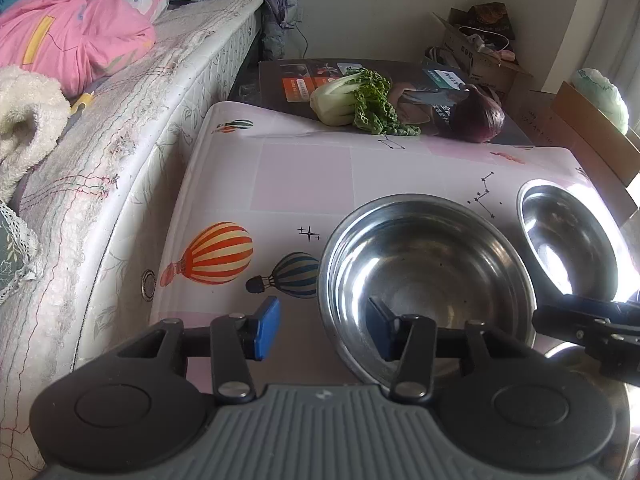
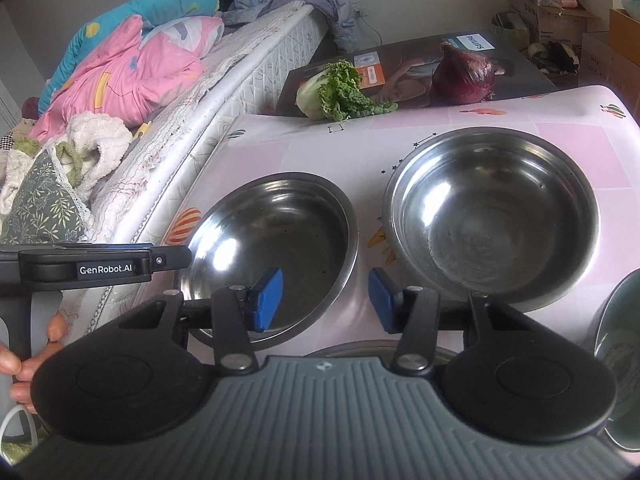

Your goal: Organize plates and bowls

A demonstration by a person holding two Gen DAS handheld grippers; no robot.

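Observation:
Two steel bowls stand side by side on the balloon-print table (image 1: 304,184). The left bowl (image 1: 424,276) (image 2: 280,248) is right in front of my left gripper (image 1: 324,328), which is open and empty; its right finger reaches over the bowl's near rim. The right bowl (image 1: 568,244) (image 2: 496,216) lies ahead and right of my right gripper (image 2: 326,300), which is open and empty above the gap between the bowls. A steel rim (image 2: 380,348) shows just below the right gripper. A green-grey bowl (image 2: 618,352) sits at the right edge.
A bok choy (image 1: 352,100) (image 2: 336,90) and a red onion (image 1: 478,114) (image 2: 464,74) lie on a printed box (image 2: 404,68) at the table's far edge. A mattress (image 1: 120,160) with bedding runs along the left. Cardboard boxes (image 1: 480,52) stand at the back right.

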